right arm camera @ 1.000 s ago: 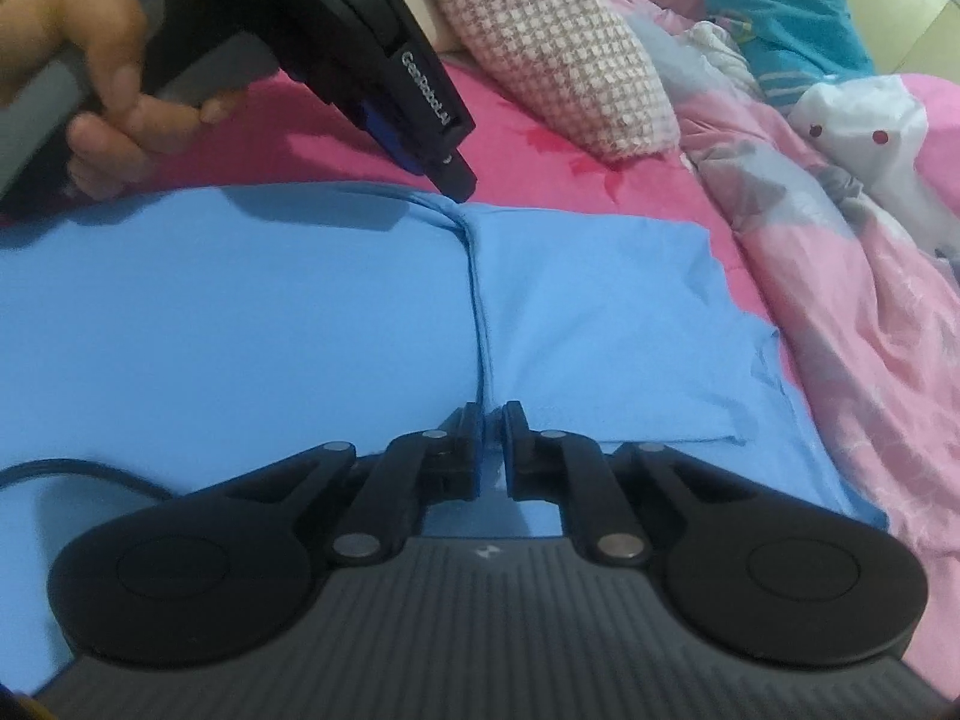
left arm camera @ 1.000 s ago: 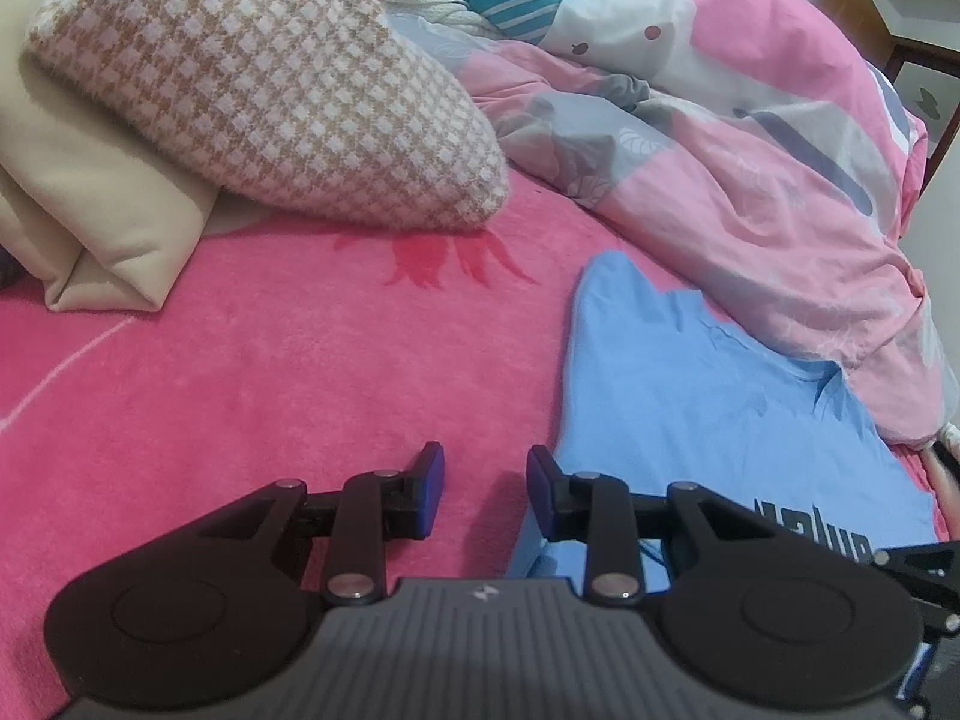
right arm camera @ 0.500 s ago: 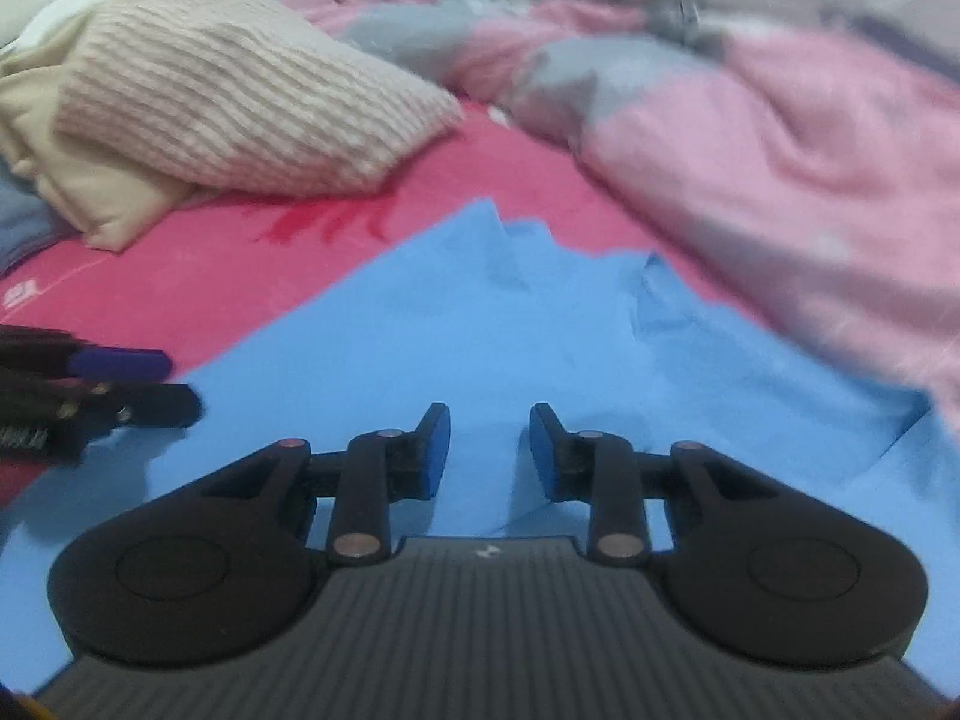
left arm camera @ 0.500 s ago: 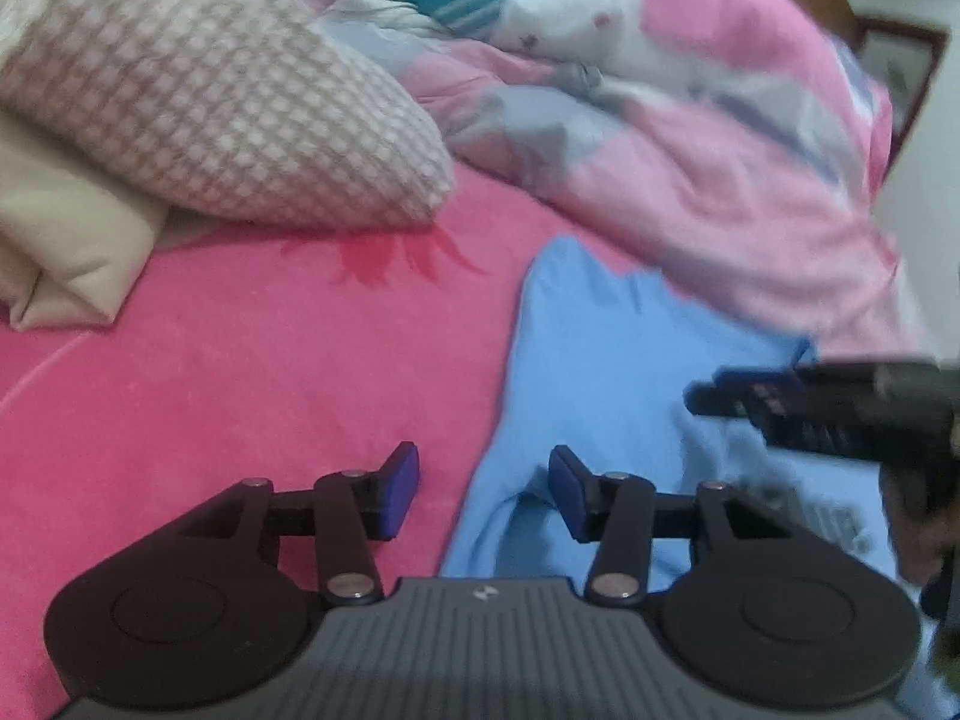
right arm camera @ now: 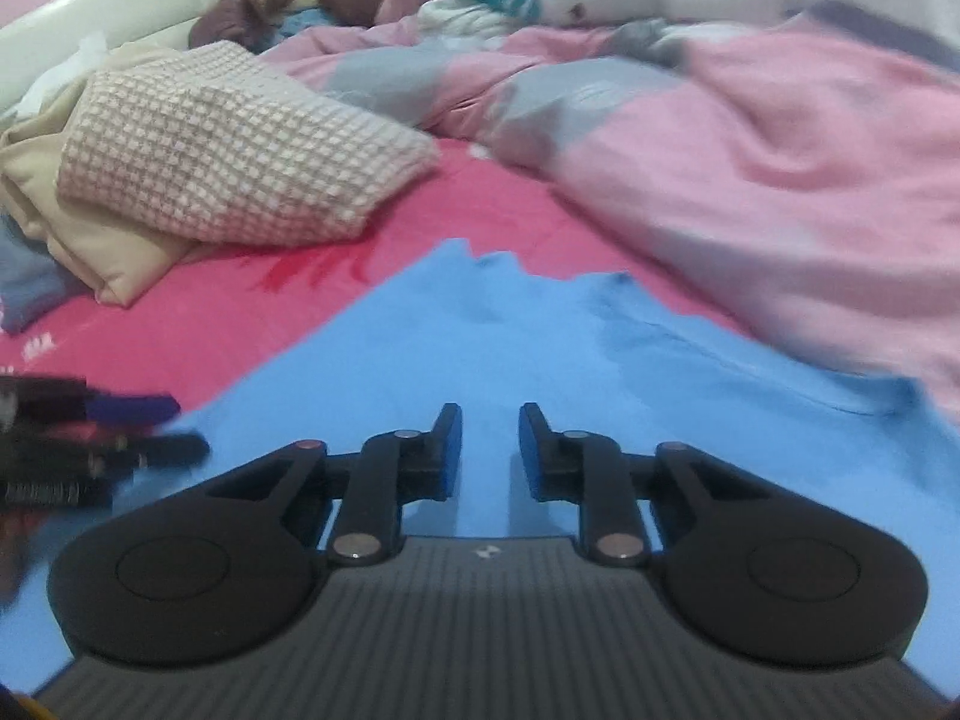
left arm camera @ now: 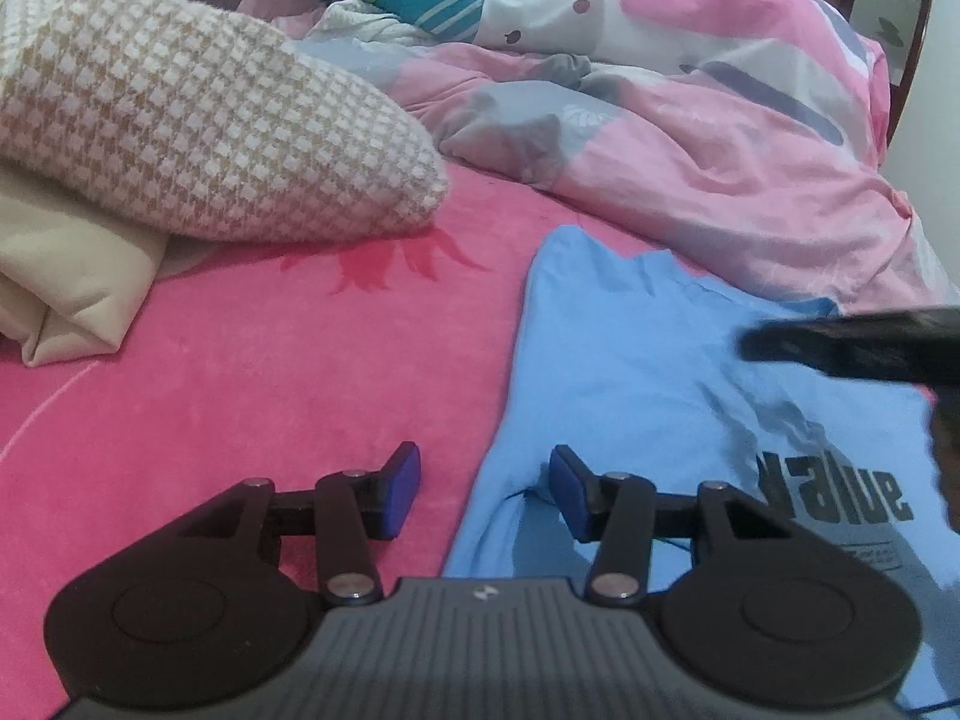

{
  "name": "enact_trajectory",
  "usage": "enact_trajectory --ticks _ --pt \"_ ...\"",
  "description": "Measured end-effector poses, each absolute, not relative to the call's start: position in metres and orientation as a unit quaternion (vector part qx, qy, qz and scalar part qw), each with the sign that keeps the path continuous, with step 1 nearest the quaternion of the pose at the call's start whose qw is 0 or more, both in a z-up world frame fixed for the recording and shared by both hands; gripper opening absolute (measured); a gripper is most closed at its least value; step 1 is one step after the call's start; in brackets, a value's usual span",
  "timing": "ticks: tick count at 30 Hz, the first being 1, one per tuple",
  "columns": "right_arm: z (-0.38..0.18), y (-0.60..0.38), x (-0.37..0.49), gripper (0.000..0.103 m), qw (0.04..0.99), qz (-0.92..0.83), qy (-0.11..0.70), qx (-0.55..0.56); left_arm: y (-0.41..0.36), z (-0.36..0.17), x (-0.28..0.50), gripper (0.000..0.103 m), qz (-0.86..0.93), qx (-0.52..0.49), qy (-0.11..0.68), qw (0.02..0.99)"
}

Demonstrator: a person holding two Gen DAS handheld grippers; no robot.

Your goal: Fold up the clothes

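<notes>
Now two hand-held grippers, left (left arm camera: 485, 483) and right (right arm camera: 490, 450), both gape empty over one blue T-shirt (left arm camera: 630, 360).

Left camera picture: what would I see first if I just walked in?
The blue shirt, spread on the pink blanket at lower right, black letters showing near its edge. Behind it a rumpled pink quilt fills the top right. A checked pillow sits top left.

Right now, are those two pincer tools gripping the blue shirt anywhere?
No. The left gripper straddles the blue shirt's edge with jaws apart; the right gripper is open above it.
</notes>
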State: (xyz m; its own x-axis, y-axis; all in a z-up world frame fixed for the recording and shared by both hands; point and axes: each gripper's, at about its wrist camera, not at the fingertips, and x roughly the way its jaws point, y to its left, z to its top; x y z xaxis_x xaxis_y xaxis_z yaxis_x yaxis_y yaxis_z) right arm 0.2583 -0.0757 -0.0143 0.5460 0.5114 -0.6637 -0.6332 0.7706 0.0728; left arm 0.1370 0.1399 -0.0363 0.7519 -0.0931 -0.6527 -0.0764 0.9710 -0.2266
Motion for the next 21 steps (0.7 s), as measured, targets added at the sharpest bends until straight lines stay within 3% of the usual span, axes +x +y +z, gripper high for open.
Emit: enact_trajectory --ticks 5,12,21 --pt "-0.038 -0.103 0.282 0.003 0.887 0.263 0.379 -0.027 0.144 -0.036 0.137 0.049 -0.008 -0.129 0.354 0.926" --pt "-0.019 -0.114 0.272 0.006 0.903 0.231 0.362 -0.027 0.142 -0.037 0.139 0.05 -0.004 -0.131 0.356 0.925" --pt "-0.024 -0.008 0.33 0.006 0.872 0.322 0.368 -0.032 0.141 -0.037 0.138 0.051 -0.004 -0.122 0.355 0.927"
